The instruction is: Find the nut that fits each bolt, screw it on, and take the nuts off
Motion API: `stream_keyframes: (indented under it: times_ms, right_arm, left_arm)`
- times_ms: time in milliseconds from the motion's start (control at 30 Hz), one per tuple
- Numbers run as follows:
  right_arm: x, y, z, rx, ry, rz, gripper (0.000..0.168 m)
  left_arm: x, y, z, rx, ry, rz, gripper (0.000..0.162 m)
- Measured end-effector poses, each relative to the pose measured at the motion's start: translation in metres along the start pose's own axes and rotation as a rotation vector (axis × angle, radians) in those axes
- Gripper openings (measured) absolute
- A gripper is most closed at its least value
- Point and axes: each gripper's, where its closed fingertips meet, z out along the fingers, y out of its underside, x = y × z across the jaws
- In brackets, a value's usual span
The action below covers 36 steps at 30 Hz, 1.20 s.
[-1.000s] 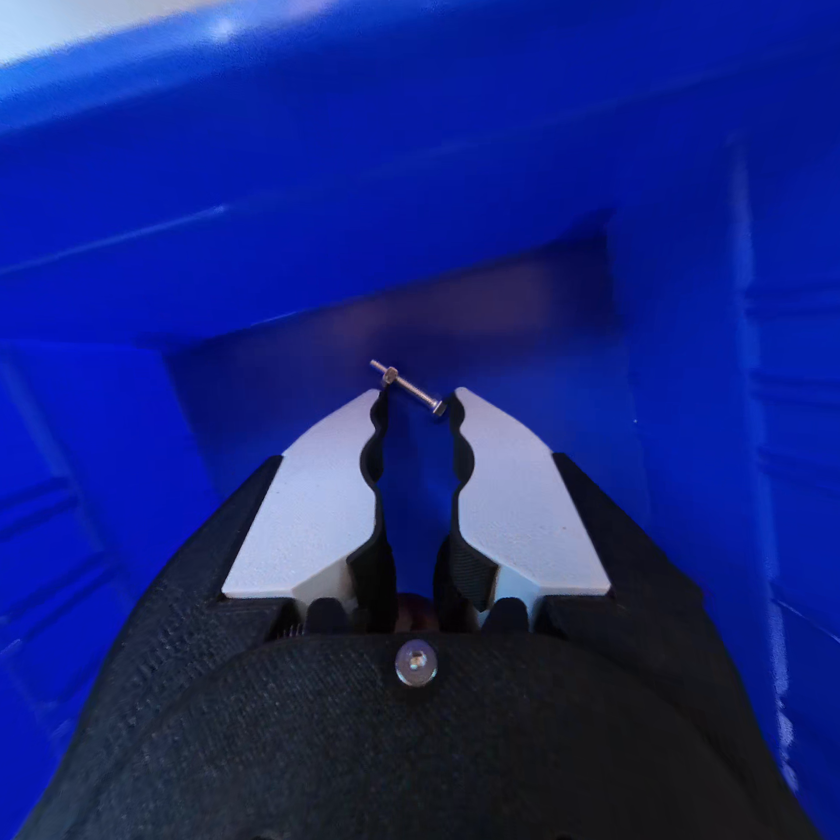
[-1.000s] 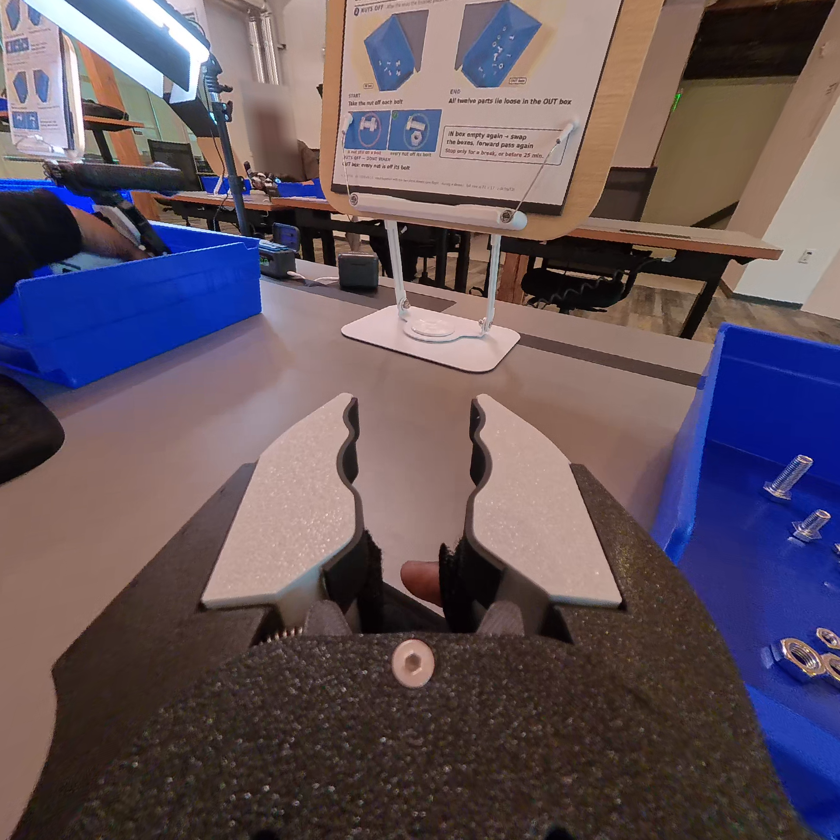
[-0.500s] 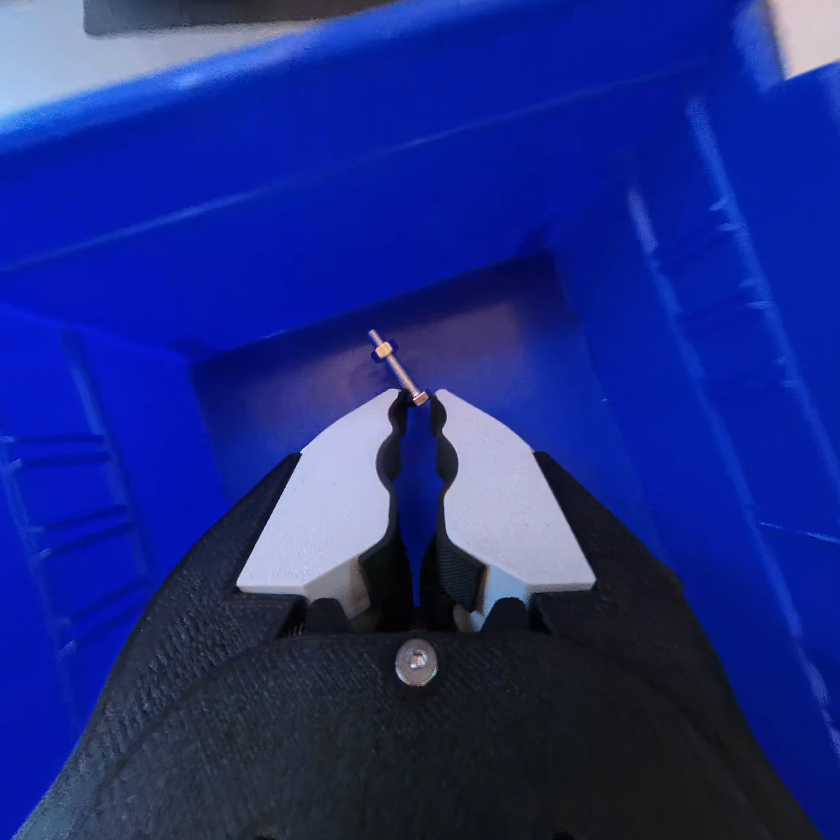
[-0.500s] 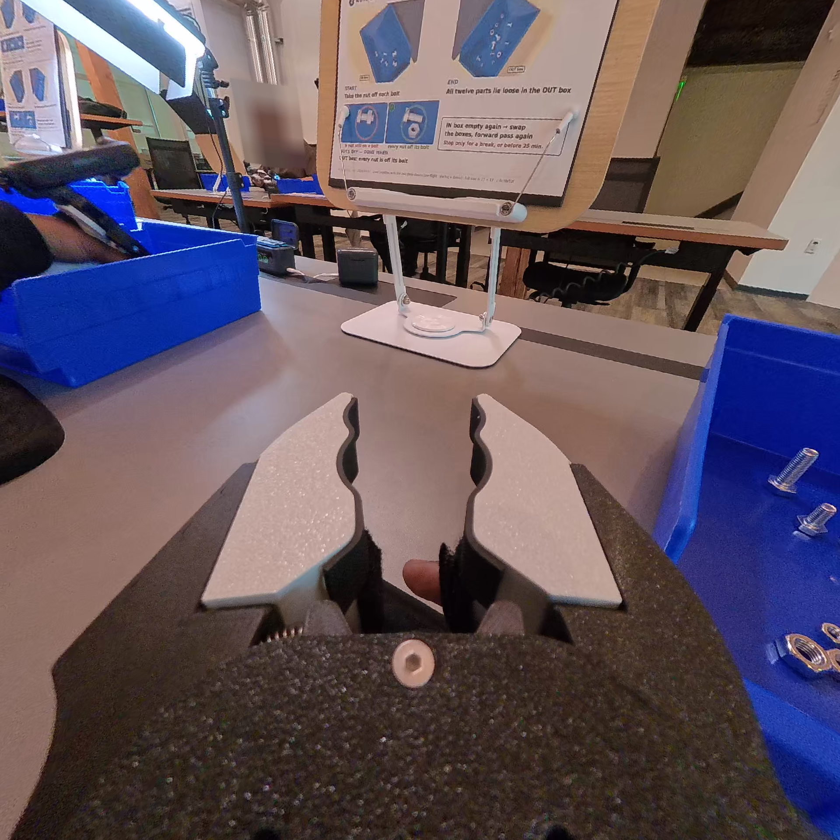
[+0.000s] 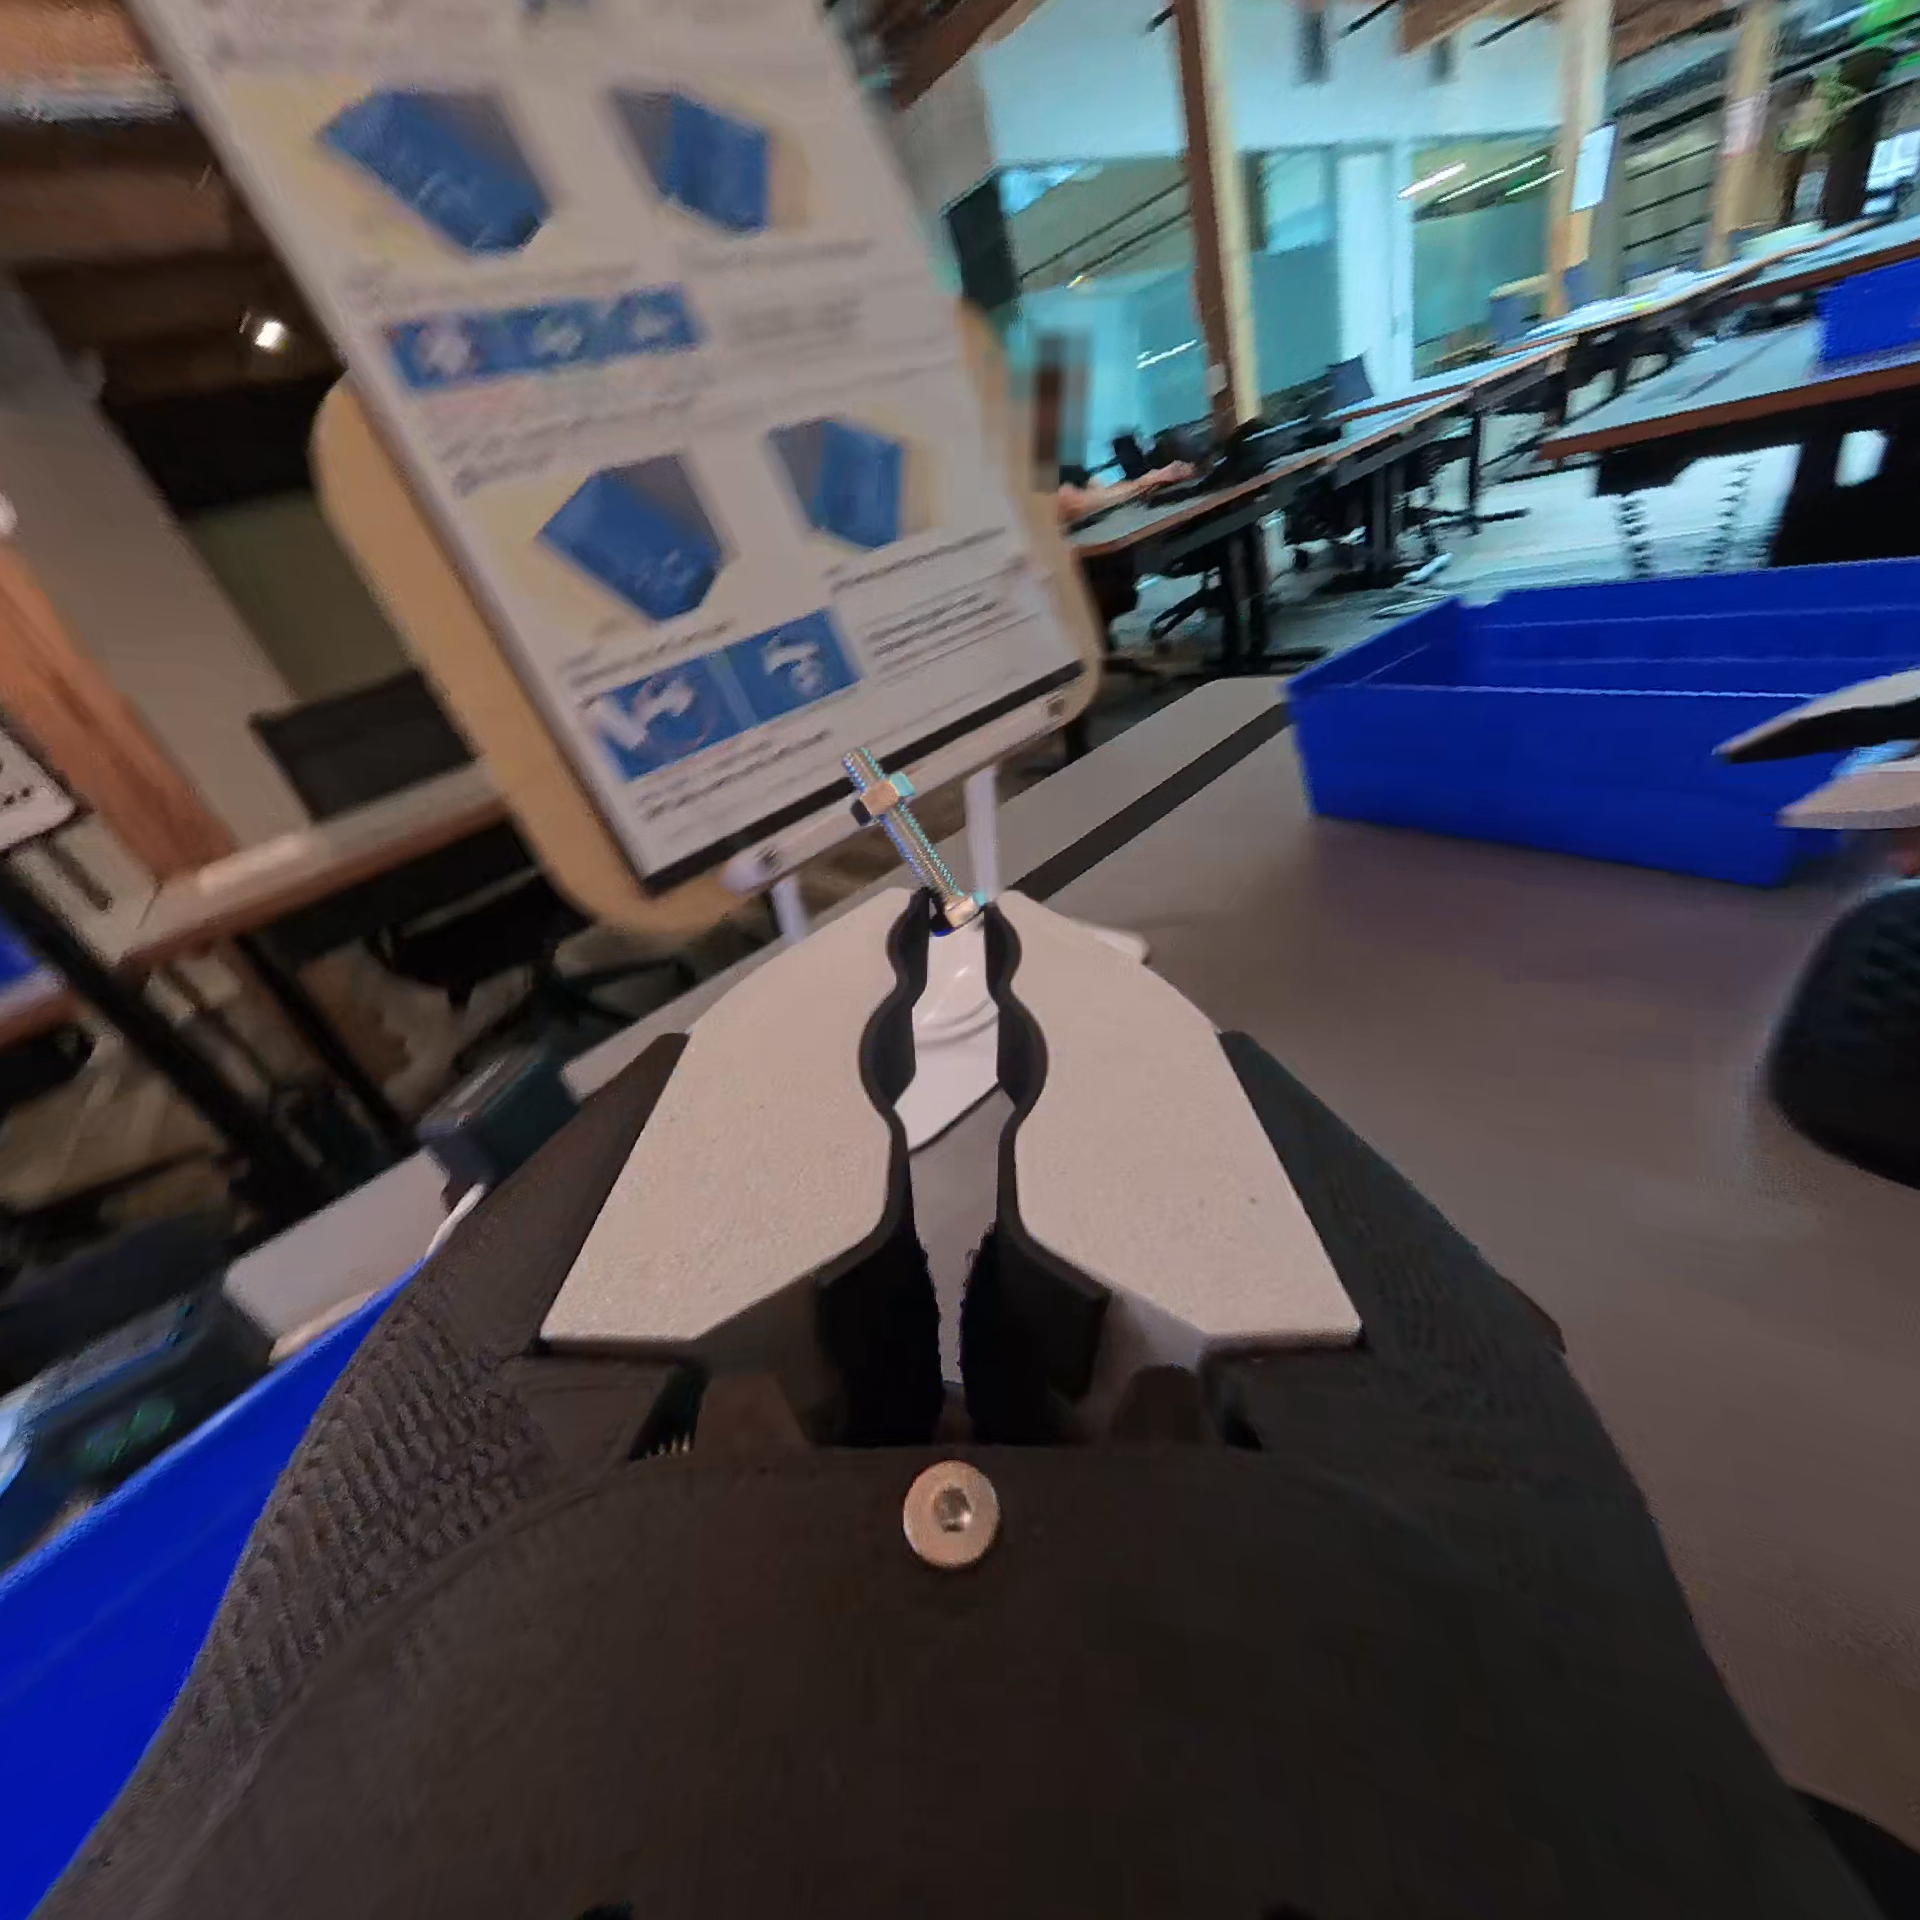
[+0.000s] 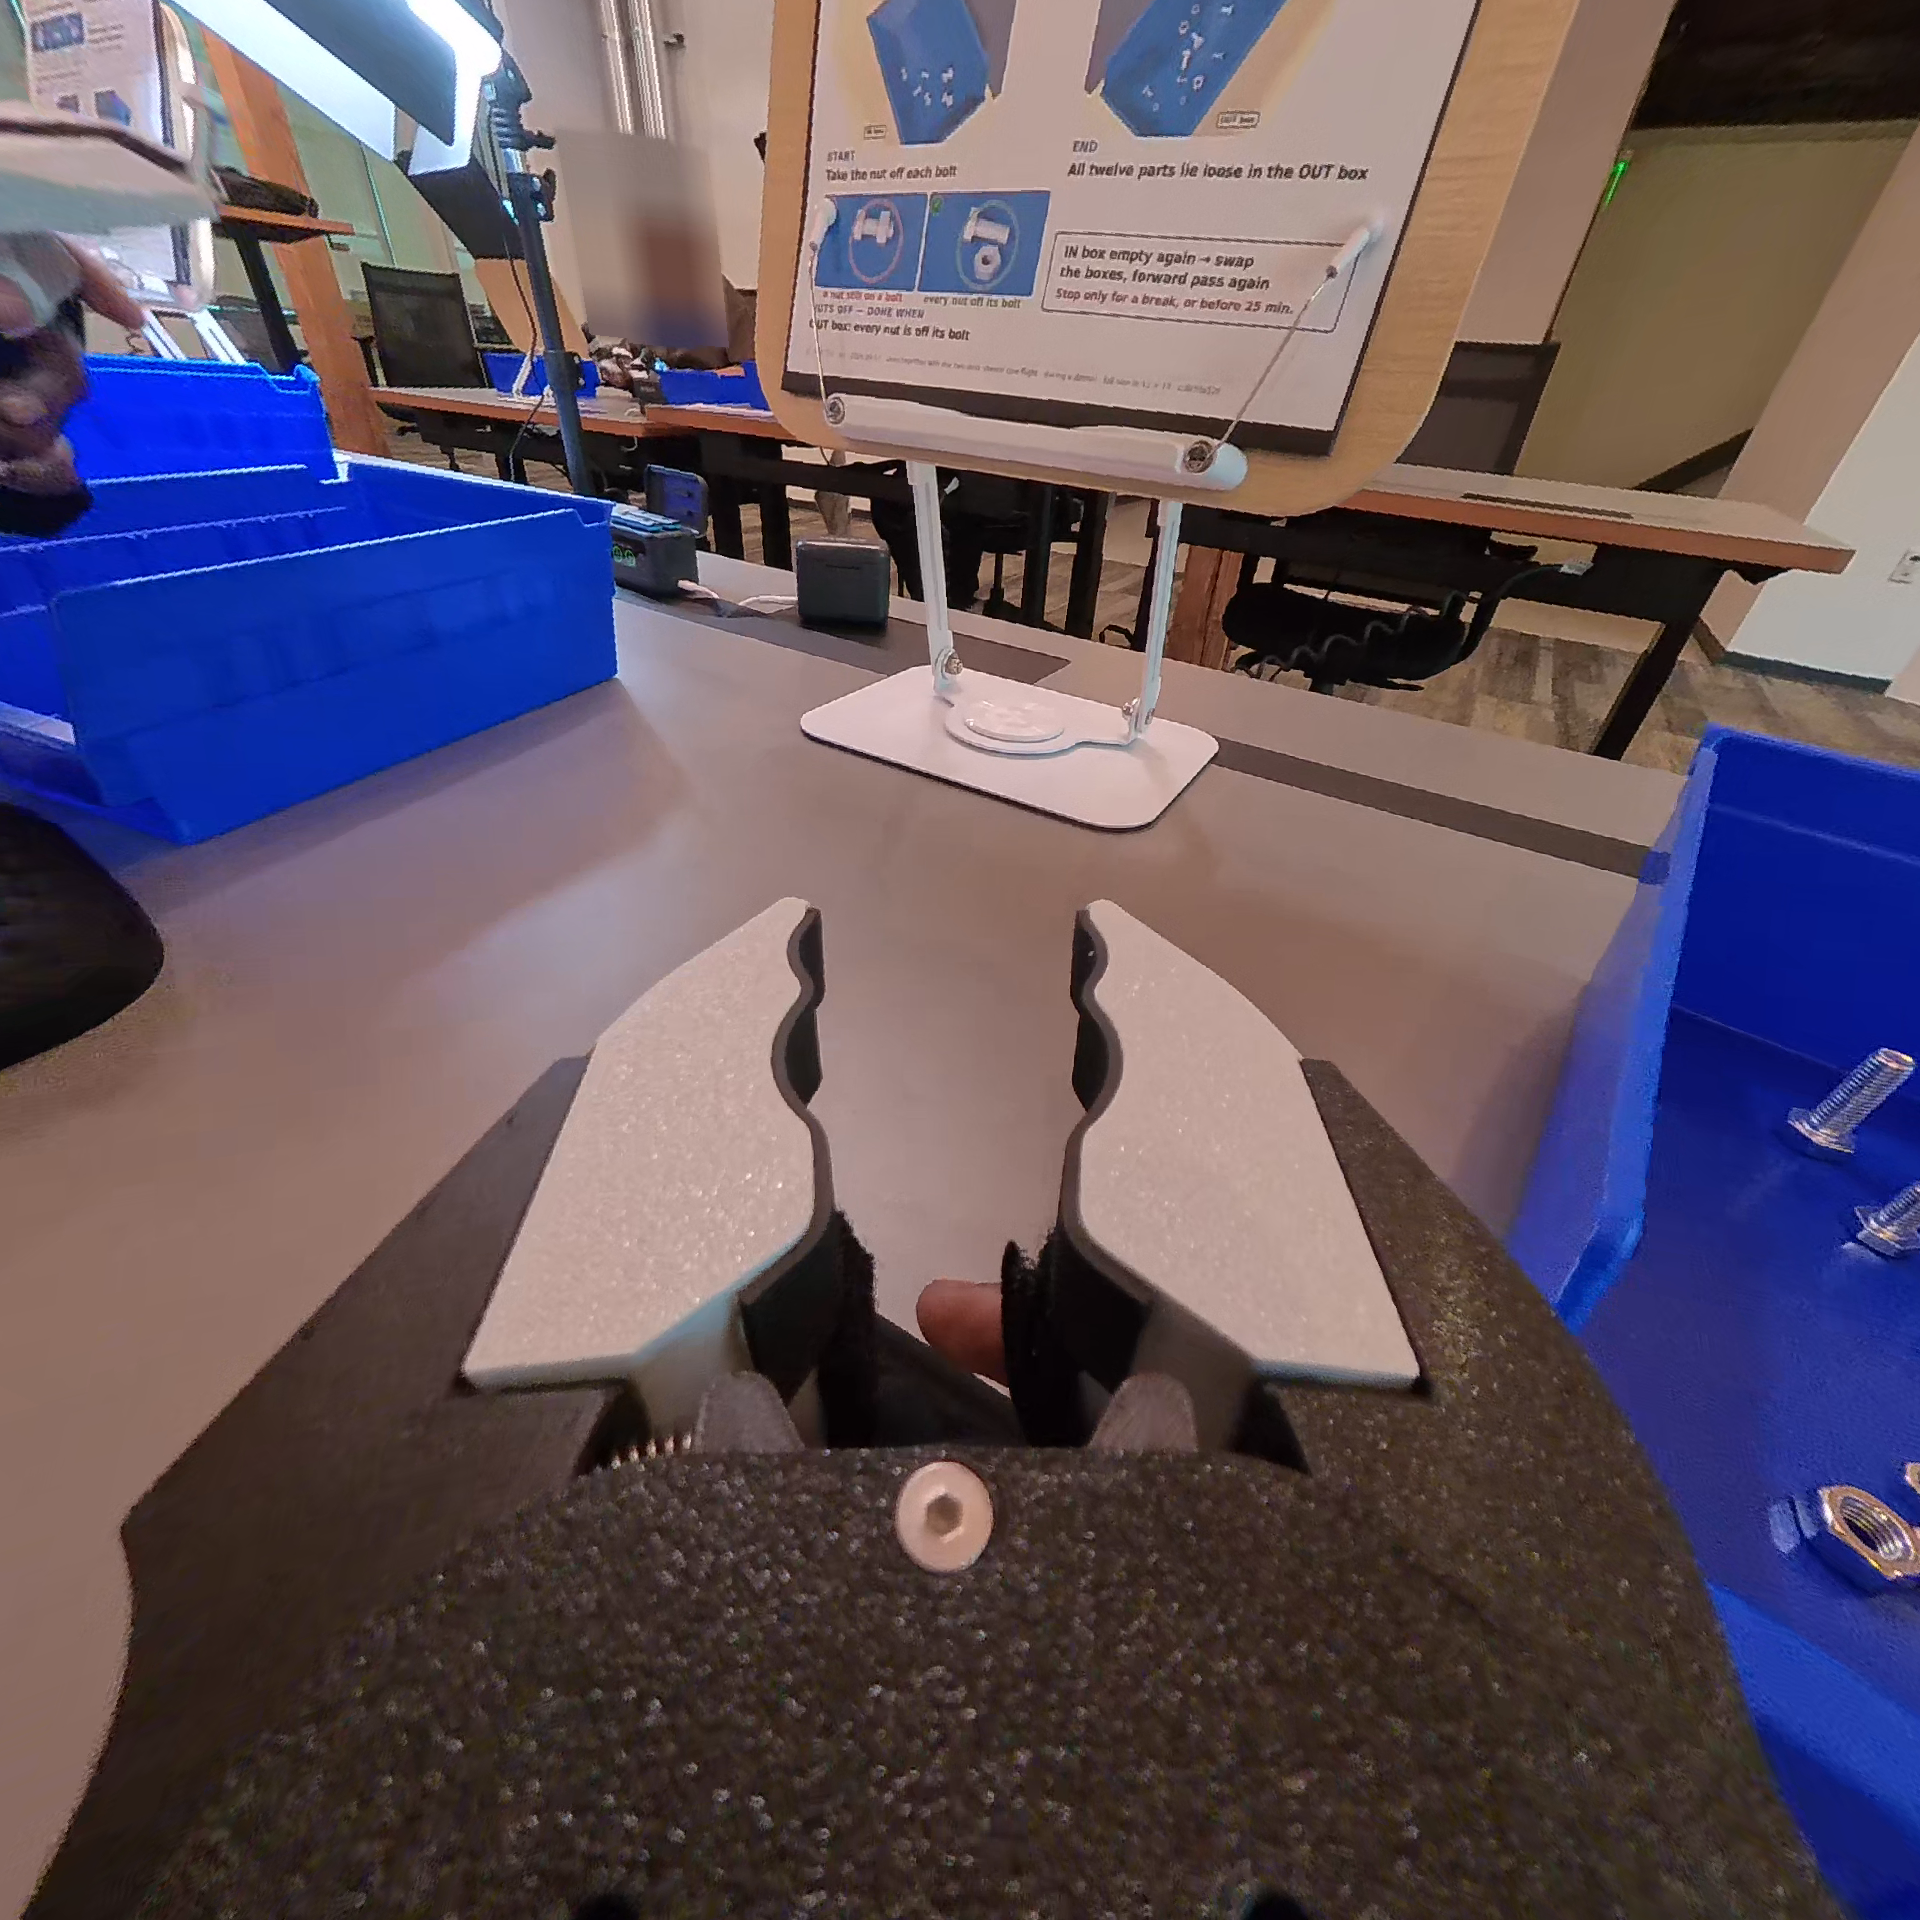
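Observation:
My left gripper [image 5: 954, 921] is shut on the head of a thin silver bolt [image 5: 914, 847] that sticks up and to the left, with a small nut [image 5: 881, 800] threaded near its far end. It is held in the air above the grey table [image 5: 1455, 1039]. My right gripper [image 6: 943, 940] is open and empty, low over the table [image 6: 520, 987]. A blue bin [image 6: 1766, 1299] at the right holds loose bolts [image 6: 1855, 1103] and a large nut [image 6: 1865, 1538]. The right gripper's fingers [image 5: 1839, 769] show at the right edge of the left wrist view.
An instruction board on a white stand [image 6: 1013, 738] stands at the middle back of the table, also seen blurred in the left wrist view [image 5: 644, 416]. A second blue bin [image 6: 312, 634] is at the left. More desks and chairs stand behind. Tip to tip, the grippers are about 35 cm apart.
My left gripper closed on the bolt's head inside the blue bin, then lifted it out and swung up, so the room shows now. The right gripper has barely moved.

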Motion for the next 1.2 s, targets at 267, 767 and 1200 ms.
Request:
stream_keyframes:
  times_ms: [267, 767, 1200]
  right_arm:
    - [-0.006, 0.002, 0.002, -0.015, -0.025, -0.041, 0.045]
    - [-0.026, 0.004, 0.006, -0.051, -0.129, -0.100, 0.037]
    - [-0.142, -0.072, 0.016, -0.001, -0.721, 0.040, 0.015]
  left_arm:
    - [0.120, -0.034, 0.009, 0.236, 0.224, 0.061, 0.010]
    - [0.193, 0.016, 0.017, 0.320, 0.337, 0.150, 0.010]
    - [0.211, 0.027, 0.017, 0.292, 0.405, 0.201, 0.010]
